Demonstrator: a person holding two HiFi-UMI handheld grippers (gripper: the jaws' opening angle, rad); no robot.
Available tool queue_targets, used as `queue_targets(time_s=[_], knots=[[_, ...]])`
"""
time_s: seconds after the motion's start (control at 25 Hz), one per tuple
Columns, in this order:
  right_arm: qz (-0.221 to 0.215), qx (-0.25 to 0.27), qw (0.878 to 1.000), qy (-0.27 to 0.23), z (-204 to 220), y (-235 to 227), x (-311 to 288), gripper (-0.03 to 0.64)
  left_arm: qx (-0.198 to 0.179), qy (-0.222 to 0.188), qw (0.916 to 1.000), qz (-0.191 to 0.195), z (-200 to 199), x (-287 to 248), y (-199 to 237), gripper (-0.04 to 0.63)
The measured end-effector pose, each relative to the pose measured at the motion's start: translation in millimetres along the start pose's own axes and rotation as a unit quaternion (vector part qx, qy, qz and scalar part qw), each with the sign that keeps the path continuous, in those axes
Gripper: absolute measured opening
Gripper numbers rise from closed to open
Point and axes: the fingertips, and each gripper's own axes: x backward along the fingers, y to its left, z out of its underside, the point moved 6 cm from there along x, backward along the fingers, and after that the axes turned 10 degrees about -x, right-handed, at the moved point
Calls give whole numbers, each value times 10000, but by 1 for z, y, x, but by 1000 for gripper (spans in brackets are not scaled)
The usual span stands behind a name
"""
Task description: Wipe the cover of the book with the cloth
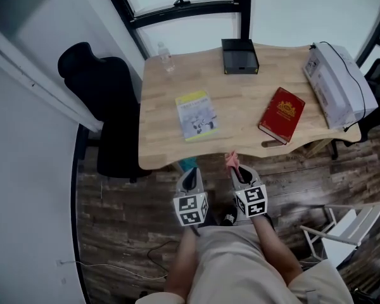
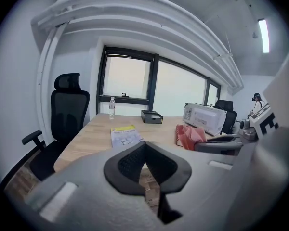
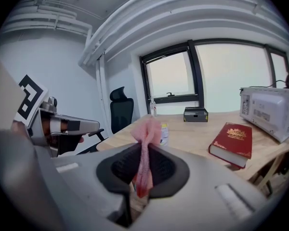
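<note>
Wide wooden table fills the top of the head view, w/ a window behind it. Black office chair stands at its left end. White machine sits on the far right of the table, a black cable draped over it.

Both claws are down off the table, side by side over the wood floor, just short of the front edge. Left claw: pads tip to tip, nothing between them. Right claw: clamped on the pink cloth, which bunches up past the pads and hangs down between them. In the head view the cloth's tip pokes out just below the table edge.

Red book, gold emblem on the cover, lies flat on the right half of the table, close to the front edge, left of the white machine and not touching it. It's ahead & to the right of the right claw, well apart from the cloth.

Pale booklet w/ a yellow top strip lies flat left of centre. Black box sits at the back edge, mid-table. Clear bottle stands upright at the back-left corner.
</note>
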Motion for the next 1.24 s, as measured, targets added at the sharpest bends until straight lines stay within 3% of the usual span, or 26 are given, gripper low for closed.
queue_targets(time_s=[1.24], knots=[[12, -30, 10000, -55, 3, 3, 7, 32, -270, 150, 9991, 285, 8, 8, -12, 6]])
